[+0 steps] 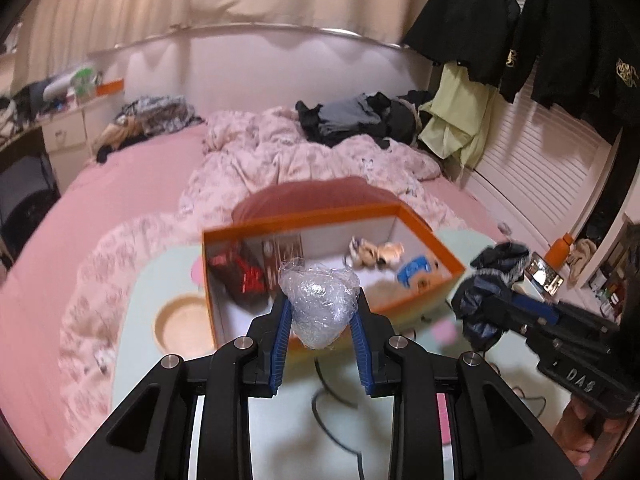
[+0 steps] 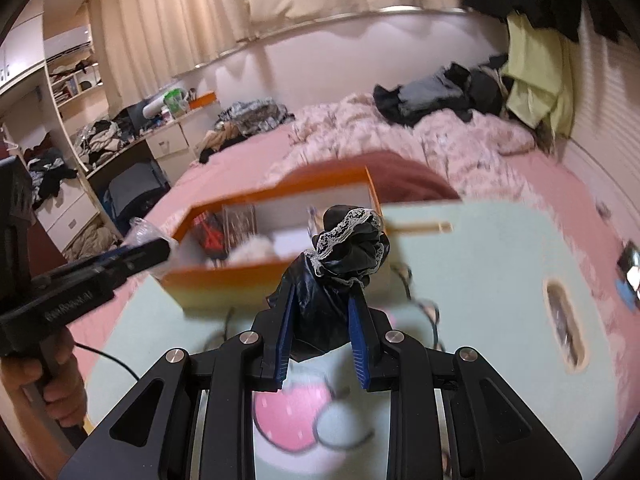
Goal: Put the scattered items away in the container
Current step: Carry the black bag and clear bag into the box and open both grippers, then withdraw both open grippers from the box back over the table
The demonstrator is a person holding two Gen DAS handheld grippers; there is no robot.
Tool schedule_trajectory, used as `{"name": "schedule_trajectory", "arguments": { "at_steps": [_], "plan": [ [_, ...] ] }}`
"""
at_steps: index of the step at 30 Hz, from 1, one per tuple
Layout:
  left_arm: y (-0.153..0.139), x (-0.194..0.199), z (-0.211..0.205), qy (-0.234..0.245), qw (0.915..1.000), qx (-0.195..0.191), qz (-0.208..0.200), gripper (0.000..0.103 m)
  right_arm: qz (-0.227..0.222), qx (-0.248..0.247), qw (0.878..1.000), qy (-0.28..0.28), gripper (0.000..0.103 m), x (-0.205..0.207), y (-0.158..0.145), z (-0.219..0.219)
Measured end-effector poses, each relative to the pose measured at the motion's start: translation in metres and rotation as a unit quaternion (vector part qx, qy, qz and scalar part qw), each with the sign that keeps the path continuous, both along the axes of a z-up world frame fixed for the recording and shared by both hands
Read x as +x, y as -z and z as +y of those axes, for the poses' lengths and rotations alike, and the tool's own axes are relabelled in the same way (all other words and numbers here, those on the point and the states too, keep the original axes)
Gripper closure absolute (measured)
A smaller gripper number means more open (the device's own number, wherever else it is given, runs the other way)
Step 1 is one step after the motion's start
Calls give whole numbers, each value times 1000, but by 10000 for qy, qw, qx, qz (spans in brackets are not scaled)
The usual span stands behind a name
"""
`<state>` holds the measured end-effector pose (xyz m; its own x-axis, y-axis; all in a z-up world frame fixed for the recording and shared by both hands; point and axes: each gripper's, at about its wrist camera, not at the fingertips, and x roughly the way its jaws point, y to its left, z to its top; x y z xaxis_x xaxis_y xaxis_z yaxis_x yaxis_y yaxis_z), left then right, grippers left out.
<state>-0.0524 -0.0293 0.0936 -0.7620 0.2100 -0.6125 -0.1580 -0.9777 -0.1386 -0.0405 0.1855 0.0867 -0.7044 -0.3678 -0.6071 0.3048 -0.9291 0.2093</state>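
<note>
An orange box with white inner walls stands on a pale green table laid on the bed; it holds several items. My left gripper is shut on a crumpled ball of clear plastic wrap, held just in front of the box's near wall. In the right wrist view my right gripper is shut on a bunched black garment with white lace trim, lifted above the table near the orange box. The right gripper with its dark garment shows at the right of the left wrist view.
A round wooden dish sits left of the box. A black cable lies on the table in front. A phone and an orange bottle stand at the right. A pink duvet, piled clothes and hanging jackets lie behind.
</note>
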Motion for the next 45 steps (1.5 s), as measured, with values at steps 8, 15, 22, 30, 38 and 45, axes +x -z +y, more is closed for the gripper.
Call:
{"name": "schedule_trajectory", "arguments": {
  "at_steps": [8, 15, 22, 30, 38, 45],
  "plan": [
    [3, -45, 5, -38, 9997, -10, -228, 76, -132, -89, 9998, 108, 76, -67, -18, -8],
    [18, -72, 0, -193, 9977, 248, -609, 61, -675, -162, 9972, -268, 71, -113, -2, -32],
    [36, -56, -2, -189, 9975, 179, -655, 54, -901, 387, 9945, -360, 63, -114, 23, -49],
    [50, -53, -7, -258, 9965, 127, -781, 49, -836, 767, 9934, -145, 41, -107, 31, -46],
    [51, -52, -3, -297, 9968, -70, -744, 48, -1144, 981, 9882, -274, 41, -85, 34, -50],
    [53, -31, 13, -164, 9963, -418, -730, 44, -1103, 925, 9891, -294, 41, -60, 35, -45]
  ]
}}
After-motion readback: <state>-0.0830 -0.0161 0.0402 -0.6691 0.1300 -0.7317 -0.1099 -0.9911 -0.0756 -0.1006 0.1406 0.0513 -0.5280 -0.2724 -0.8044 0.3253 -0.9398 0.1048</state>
